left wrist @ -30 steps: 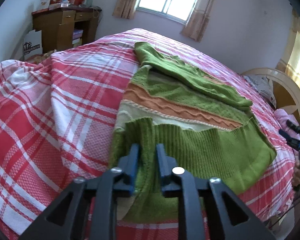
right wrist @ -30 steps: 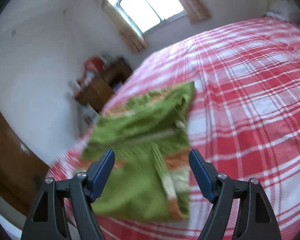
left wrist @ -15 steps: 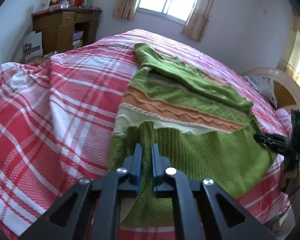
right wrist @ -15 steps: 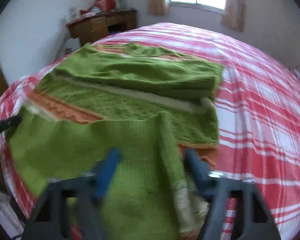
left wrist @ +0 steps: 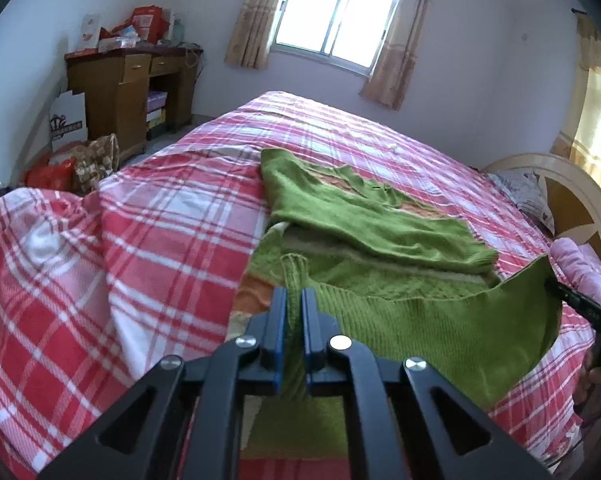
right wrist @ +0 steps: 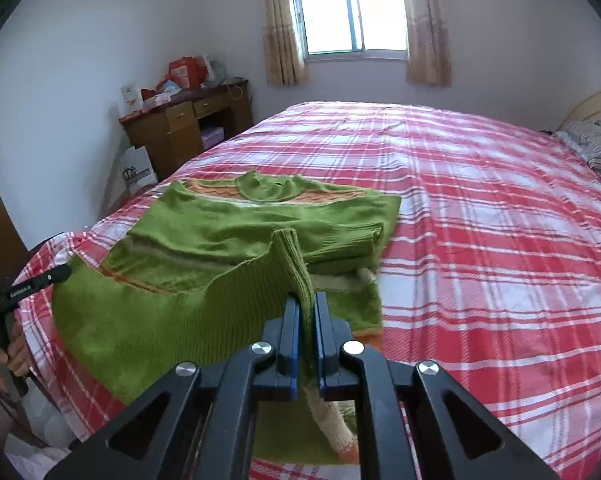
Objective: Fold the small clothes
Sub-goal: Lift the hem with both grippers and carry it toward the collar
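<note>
Sweater point(left wrist: 372, 224), green w/ orange stripes, lies on the red plaid bed point(left wrist: 172, 216), long axis from near hem to collar toward the window point(right wrist: 352, 12). Left gripper point(left wrist: 293, 300) and right gripper point(right wrist: 307, 304) each pinch a hem corner, lifted.

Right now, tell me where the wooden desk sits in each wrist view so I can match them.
Left wrist view: the wooden desk stands upper left, against the wall beyond the bed's left side.
Right wrist view: the wooden desk stands left of centre, beyond the green sweater.
Shared landmark: the curtained window, right of the desk in both.
</note>
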A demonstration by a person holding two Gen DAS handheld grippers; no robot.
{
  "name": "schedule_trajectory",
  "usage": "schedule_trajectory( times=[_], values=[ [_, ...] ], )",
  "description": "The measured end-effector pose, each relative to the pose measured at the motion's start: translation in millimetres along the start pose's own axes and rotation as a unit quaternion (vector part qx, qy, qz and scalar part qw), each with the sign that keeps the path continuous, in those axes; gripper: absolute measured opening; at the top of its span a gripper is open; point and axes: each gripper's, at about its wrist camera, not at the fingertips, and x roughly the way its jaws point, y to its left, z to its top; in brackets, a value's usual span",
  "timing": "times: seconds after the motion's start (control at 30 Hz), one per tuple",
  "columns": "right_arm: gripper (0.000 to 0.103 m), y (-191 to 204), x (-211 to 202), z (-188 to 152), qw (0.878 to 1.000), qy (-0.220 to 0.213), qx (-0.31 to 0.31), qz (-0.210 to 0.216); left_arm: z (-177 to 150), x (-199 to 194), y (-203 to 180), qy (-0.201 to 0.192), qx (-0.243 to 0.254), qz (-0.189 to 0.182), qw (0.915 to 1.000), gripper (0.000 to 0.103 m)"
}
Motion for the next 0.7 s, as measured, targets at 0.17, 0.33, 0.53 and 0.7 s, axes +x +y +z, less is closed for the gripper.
schedule_trajectory(
  times=[0.17,0.33,0.53,0.7],
  values=[
    [0.006,-12,26,-18,0.999,0.043,0.018,-0.019,-6,28,-5,0.041,0.034,-0.006,0.9986,0.007],
    [0.006,-21,46,-43,0.995,0.086,0.041,-0.010,-18,48,0,0.083,0.041,-0.001,0.9957,0.014],
    [0.006,-20,51,-50,0.995,0.097,0.038,-0.007,-16,45,1,0.085,0.042,-0.007,0.9954,0.030],
    [0.006,-19,54,-51,0.994,0.101,0.032,-0.005,-20,38,-6,0.073,0.055,0.008,0.9958,0.061]
  ],
)
